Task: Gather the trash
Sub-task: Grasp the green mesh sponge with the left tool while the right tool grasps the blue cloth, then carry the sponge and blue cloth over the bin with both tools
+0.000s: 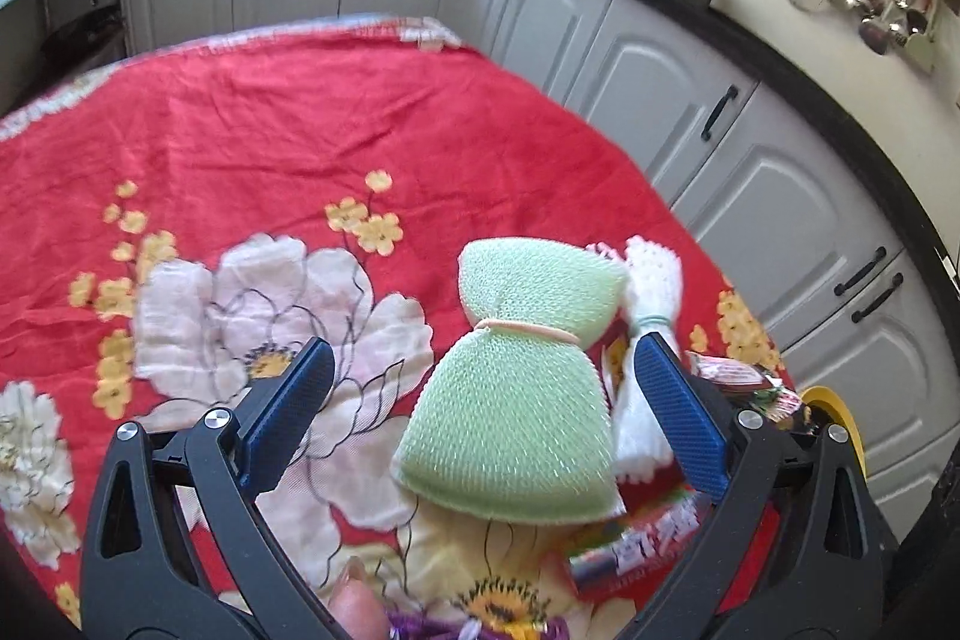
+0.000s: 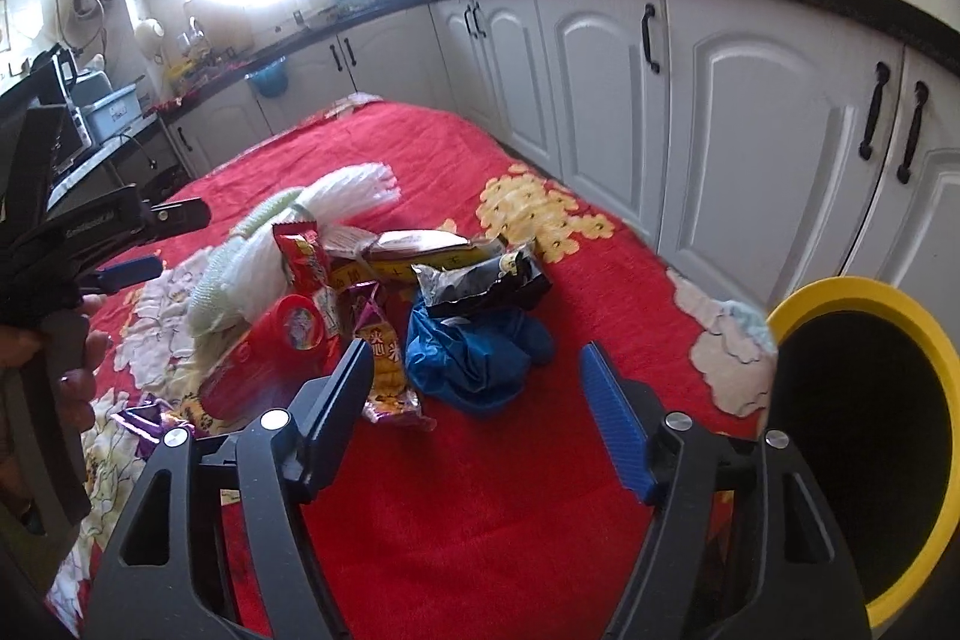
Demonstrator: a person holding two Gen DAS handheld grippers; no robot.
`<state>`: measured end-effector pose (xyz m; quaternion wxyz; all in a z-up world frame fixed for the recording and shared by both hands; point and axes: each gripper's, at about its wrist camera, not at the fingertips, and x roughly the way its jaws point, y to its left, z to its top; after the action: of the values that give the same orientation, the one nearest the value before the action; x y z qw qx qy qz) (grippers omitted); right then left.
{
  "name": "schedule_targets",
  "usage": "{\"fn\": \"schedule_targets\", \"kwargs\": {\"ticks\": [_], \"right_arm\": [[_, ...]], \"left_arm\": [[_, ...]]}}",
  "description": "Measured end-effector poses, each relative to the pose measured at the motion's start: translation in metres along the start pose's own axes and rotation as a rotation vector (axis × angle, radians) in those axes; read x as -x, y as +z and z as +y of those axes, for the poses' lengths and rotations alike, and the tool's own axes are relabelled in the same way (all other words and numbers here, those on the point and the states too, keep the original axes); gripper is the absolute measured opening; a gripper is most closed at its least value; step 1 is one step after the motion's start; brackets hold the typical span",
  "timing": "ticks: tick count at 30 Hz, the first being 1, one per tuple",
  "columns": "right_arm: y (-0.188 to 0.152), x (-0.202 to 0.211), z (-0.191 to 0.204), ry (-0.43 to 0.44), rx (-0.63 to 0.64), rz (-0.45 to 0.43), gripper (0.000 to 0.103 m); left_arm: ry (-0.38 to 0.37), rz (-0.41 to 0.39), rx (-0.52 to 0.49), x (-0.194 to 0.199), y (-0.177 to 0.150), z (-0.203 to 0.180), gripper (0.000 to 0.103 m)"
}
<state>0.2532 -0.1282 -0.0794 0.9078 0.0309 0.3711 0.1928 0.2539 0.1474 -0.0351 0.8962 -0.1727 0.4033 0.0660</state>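
Observation:
On the red floral cloth (image 2: 480,508) lies a heap of trash: a blue plastic bag (image 2: 474,358), a black wrapper (image 2: 486,280), a red wrapper (image 2: 303,259), a yellow snack packet (image 2: 387,376) and a red round tub (image 2: 294,328). My right gripper (image 2: 474,349) is open just short of the blue bag, touching nothing. A pale green mesh scrubber (image 1: 510,412) sits between the fingers of my open left gripper (image 1: 483,343), and the pads do not press it. A white mesh bundle (image 1: 651,280) lies beside it. The yellow-rimmed bin (image 2: 864,436) stands at the right.
White cabinets (image 2: 600,70) under a dark counter run close along the table's far and right sides. Utensils (image 1: 882,10) hang on the wall. A purple wrapper (image 2: 144,418) lies at the near left. A person's hand (image 2: 78,370) grips the left tool's handle (image 2: 129,268).

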Motion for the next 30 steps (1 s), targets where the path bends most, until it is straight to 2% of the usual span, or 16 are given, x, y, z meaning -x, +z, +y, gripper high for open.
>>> {"fn": "schedule_targets", "kwargs": {"ticks": [3,7,10,13,15,18,25,30], "right_arm": [[0.0,-0.012,-0.004,0.009,-0.022,0.032,0.056],[-0.005,-0.019,-0.005,0.04,-0.023,0.072,0.028],[-0.01,-0.017,-0.006,0.048,-0.01,0.084,0.016],[-0.016,-0.009,-0.007,0.062,-0.009,0.094,0.013],[-0.019,-0.002,-0.008,0.066,-0.011,0.095,0.013],[-0.026,0.008,-0.01,0.069,-0.017,0.095,0.013],[-0.035,0.026,-0.01,0.067,0.005,0.078,0.011],[-0.037,0.042,-0.011,0.072,0.009,0.046,0.01]], "left_arm": [[-0.017,0.065,0.022,-0.018,0.003,0.004,0.092],[-0.027,0.11,0.023,-0.032,0.0,0.005,0.092],[-0.037,0.149,0.003,-0.041,-0.005,0.002,0.086],[-0.032,0.155,-0.018,-0.044,-0.011,0.001,0.078],[-0.028,0.153,-0.029,-0.043,-0.012,0.001,0.068],[-0.033,0.153,-0.035,-0.042,-0.013,0.002,0.063],[-0.057,0.146,-0.01,-0.031,-0.016,0.012,0.058],[-0.039,0.082,0.007,-0.007,-0.018,0.023,0.058]]}}
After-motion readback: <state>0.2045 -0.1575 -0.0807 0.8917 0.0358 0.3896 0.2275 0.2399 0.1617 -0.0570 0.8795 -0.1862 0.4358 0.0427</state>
